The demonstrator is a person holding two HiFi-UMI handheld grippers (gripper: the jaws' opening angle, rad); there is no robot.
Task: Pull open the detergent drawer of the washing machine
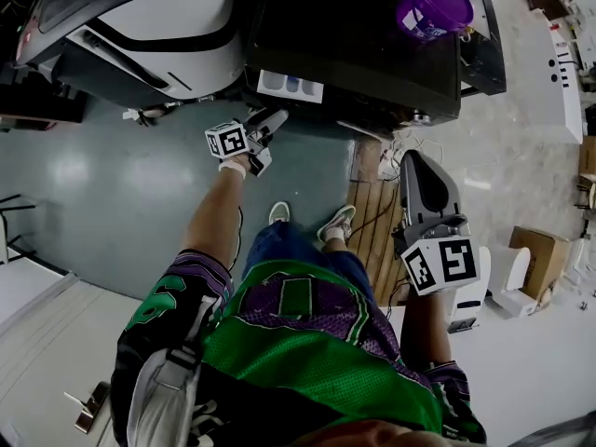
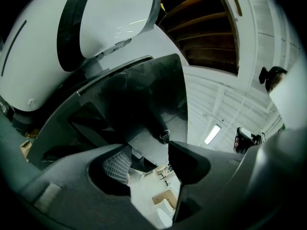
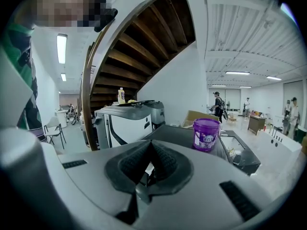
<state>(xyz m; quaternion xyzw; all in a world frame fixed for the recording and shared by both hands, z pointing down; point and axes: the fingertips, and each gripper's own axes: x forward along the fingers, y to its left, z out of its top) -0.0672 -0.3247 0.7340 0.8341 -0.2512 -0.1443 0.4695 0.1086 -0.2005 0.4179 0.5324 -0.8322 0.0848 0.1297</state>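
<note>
The black washing machine (image 1: 363,35) stands ahead of me at the top of the head view. Its white detergent drawer (image 1: 290,86) sticks out of the front at the left, with its compartments showing. My left gripper (image 1: 268,125) hovers just in front of and below the drawer, apart from it. In the left gripper view that gripper (image 2: 148,169) is open with nothing between its pads, facing the machine's dark front (image 2: 129,99). My right gripper (image 1: 421,166) is held back at the right, away from the machine. Its pads (image 3: 163,159) are pressed together on nothing.
A purple tub (image 1: 434,6) stands on the washing machine's top. A white machine (image 1: 140,26) sits to the left. Wooden planks (image 1: 372,217) and cables lie on the floor by my feet. A cardboard box (image 1: 545,259) and white items are at the right.
</note>
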